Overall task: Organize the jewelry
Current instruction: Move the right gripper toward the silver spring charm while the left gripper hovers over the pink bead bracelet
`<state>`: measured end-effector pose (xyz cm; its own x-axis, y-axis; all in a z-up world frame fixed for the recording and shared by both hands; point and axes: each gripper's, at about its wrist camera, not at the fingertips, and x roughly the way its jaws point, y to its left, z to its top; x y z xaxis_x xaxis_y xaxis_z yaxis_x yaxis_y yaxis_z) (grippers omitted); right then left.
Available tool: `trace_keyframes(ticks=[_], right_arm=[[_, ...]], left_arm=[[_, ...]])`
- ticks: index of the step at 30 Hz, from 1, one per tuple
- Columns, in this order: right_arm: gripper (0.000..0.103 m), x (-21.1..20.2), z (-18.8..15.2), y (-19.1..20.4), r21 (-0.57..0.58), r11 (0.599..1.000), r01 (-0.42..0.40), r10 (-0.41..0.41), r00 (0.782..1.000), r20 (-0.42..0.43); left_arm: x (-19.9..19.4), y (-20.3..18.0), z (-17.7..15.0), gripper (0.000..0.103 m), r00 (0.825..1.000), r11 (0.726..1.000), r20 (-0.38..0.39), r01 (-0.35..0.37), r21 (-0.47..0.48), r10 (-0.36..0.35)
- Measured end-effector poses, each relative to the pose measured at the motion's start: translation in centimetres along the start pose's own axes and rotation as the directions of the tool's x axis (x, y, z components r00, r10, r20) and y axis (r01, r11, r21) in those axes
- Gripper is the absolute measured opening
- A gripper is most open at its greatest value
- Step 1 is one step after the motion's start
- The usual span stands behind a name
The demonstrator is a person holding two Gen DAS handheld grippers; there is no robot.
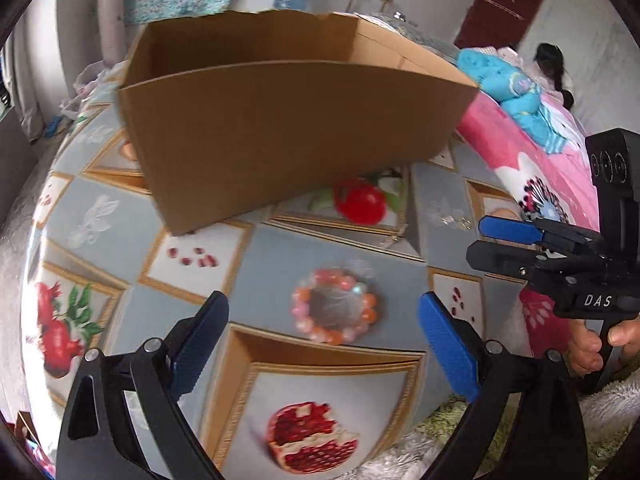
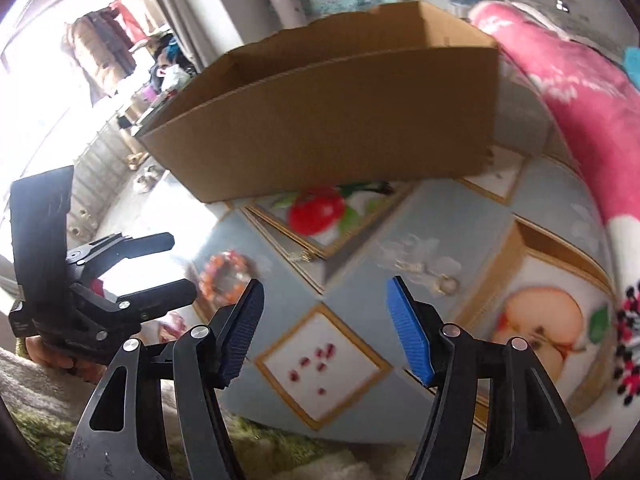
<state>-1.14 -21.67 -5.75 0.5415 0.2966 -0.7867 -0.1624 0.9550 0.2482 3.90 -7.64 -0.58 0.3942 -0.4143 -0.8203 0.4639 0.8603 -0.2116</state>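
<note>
A pink and orange bead bracelet (image 1: 334, 306) (image 2: 224, 276) lies on the fruit-printed tablecloth (image 1: 280, 256). A small clear and gold jewelry piece (image 1: 452, 218) (image 2: 420, 266) lies further right on the cloth. Behind both stands an open cardboard box (image 1: 288, 120) (image 2: 332, 120); its inside is hidden. My left gripper (image 1: 323, 300) (image 2: 180, 266) hangs open above the bracelet, nothing between its pads. My right gripper (image 2: 325, 284) (image 1: 480, 240) is open too, a little short of the gold piece and holding nothing.
A pink floral blanket (image 1: 532, 168) (image 2: 580, 100) borders the table on the right. A person (image 1: 552, 64) sits beyond it. A hand (image 1: 592, 348) holds the right gripper's handle. Green fuzzy rug (image 2: 280, 448) lies at the table's near edge.
</note>
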Motion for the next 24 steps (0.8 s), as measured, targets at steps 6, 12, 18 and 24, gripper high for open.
trace_keyframes(ticks=[6, 12, 18, 24], right_arm=[[0.081, 0.6, -2.2, -1.5, 0.015, 0.978, 0.21, -0.21, 0.978, 0.007], [0.089, 1.6, -1.7, -3.6, -0.01, 0.962, 0.273, -0.273, 0.962, -0.017], [0.095, 2.5, -1.9, -3.5, -0.061, 0.956, 0.288, -0.29, 0.956, -0.039], [0.095, 2.7, -1.9, -3.9, -0.065, 0.955, 0.289, -0.292, 0.955, -0.049]], left_arm=[[2.5, -3.9, 0.1, 0.093, 0.999, 0.993, -0.037, -0.017, 0.121, 0.022], [3.1, -4.9, 0.7, 0.094, 0.995, 0.987, -0.013, -0.095, 0.13, 0.097], [2.7, -4.2, 0.5, 0.094, 0.994, 0.99, -0.002, -0.11, 0.085, 0.11], [2.1, -2.4, -0.2, 0.094, 0.993, 0.993, 0.007, -0.119, 0.011, 0.118]])
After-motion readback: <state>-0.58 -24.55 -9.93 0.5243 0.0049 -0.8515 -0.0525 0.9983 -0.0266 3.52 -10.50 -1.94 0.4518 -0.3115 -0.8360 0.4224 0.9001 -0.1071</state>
